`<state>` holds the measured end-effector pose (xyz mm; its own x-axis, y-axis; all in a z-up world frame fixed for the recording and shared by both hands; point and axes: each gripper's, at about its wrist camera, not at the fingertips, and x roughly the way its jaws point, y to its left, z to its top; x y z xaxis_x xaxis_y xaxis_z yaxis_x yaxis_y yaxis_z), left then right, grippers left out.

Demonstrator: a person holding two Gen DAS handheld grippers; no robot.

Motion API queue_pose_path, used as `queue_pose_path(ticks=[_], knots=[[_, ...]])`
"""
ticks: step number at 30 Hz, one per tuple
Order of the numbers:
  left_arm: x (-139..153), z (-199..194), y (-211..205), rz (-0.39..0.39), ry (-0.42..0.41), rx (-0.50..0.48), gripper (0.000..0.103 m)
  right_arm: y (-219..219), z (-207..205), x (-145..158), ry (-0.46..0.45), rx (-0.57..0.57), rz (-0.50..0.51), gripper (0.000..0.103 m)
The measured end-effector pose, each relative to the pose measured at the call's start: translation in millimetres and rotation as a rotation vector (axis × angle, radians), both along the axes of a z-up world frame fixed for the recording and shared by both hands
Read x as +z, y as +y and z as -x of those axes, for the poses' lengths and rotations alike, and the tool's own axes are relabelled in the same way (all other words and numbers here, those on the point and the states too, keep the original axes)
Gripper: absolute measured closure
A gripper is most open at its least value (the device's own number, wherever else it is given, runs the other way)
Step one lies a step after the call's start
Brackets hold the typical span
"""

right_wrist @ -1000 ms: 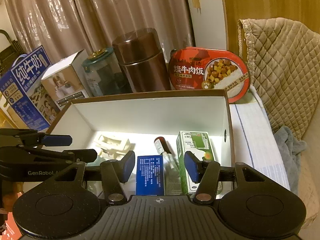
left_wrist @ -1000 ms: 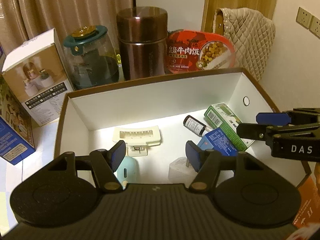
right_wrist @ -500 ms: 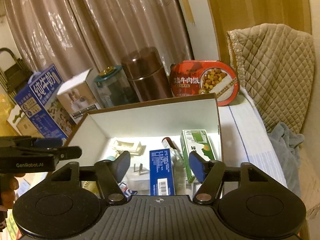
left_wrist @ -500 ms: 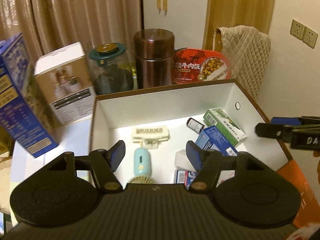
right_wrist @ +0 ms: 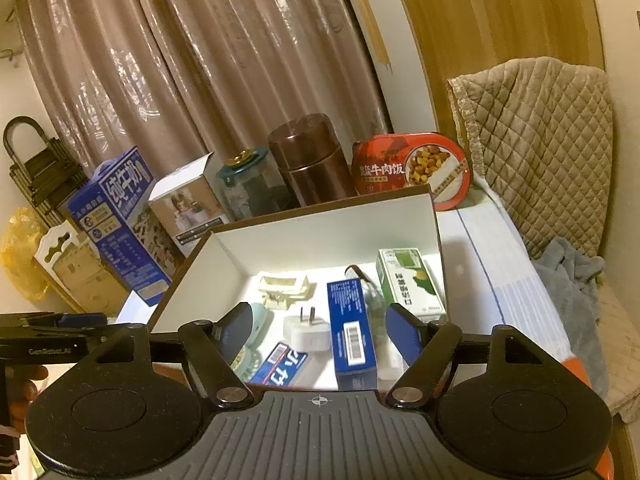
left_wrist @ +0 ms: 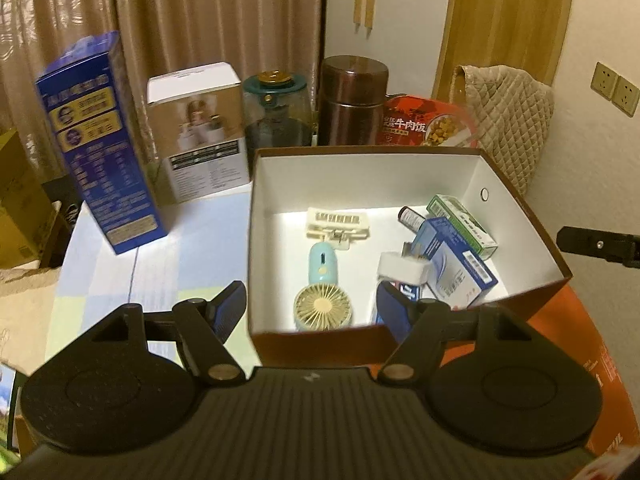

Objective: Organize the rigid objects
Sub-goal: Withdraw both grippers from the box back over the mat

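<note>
A brown box with white inside [left_wrist: 360, 168] [right_wrist: 320, 236] holds a cream hair clip [left_wrist: 338, 226] [right_wrist: 282, 290], a mint hand fan [left_wrist: 323, 284], a white plug [left_wrist: 404, 268] [right_wrist: 306, 330], a blue carton [left_wrist: 456, 268] [right_wrist: 350, 328], a green carton [left_wrist: 462, 222] [right_wrist: 410, 282], a dark bottle [left_wrist: 410, 216] and a toothpaste box [right_wrist: 280, 368]. My left gripper [left_wrist: 312, 308] hangs over the box's near wall, jaws opening, nothing between them. My right gripper [right_wrist: 320, 332] hovers above the box's near side, jaws opening and empty.
Behind the box stand a blue milk carton [left_wrist: 100, 144], a white product box [left_wrist: 198, 132], a glass jar with a teal lid [left_wrist: 276, 112], a brown canister [left_wrist: 354, 100] and a red meal tray [left_wrist: 428, 126]. A quilted cushion [right_wrist: 540, 148] and grey cloth [right_wrist: 572, 280] lie right.
Both grippers have pulled back and up from inside the box, so more of the box and table shows. Both sets of jaws stand wider than before.
</note>
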<state>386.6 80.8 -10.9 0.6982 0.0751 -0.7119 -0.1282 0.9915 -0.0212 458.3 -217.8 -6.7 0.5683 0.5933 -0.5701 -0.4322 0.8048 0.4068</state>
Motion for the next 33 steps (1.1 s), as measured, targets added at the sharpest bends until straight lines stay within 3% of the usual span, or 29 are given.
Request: queue_pose_path(ticks=[16,33], knots=[[-1.7,79.6,0.3,0.054,0.016,-0.013,0.034,0.2,69.7,0.7,0.025,0.044,-0.004,0.032],[-44.8,126.0,-13.1,0.116,0.122,-0.009,0.035,26.0,120.2,-35.9,0.136,0.126,0.065,0.032]])
